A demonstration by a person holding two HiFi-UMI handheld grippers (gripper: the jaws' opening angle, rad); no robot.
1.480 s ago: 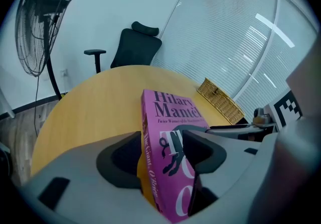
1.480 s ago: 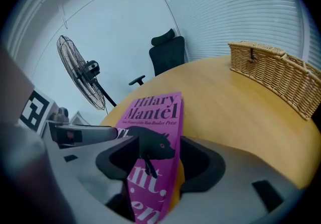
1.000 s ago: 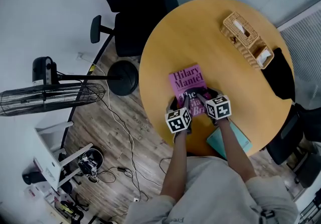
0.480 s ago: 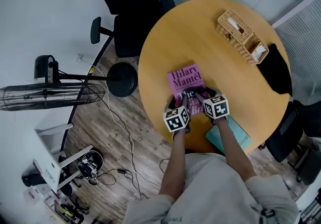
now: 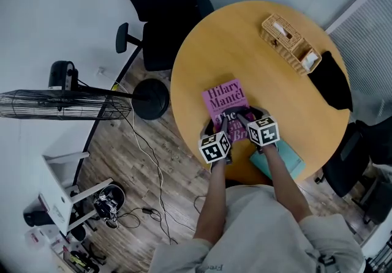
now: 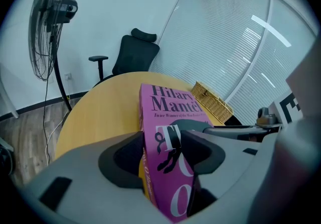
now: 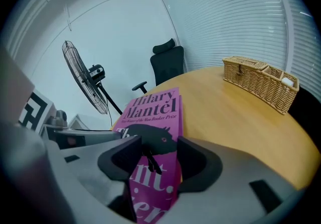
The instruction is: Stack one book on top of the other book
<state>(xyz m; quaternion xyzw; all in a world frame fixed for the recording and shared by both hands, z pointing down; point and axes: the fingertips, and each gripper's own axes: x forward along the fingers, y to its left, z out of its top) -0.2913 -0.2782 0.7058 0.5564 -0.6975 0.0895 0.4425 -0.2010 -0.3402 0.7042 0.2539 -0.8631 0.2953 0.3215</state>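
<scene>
Left hand-held gripper (image 5: 220,125) and right hand-held gripper (image 5: 246,121) each clamp the pink book (image 5: 222,97) — its near end hidden; teal book (image 5: 290,165) half covered by the arm (image 5: 283,174).

One book (image 5: 223,99) is before the basket (image 5: 288,42) on the table (image 5: 239,39) (other book (image 5: 293,163) nearer, right).

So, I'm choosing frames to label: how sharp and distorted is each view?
Head view: sharp, evenly lit, round wooden table little warped. Left gripper view: strong fisheye, dark corners, pink paperback book soft near the lens. Right gripper view: same fisheye, window blinds bowed, woven wicker basket crisp.
</scene>
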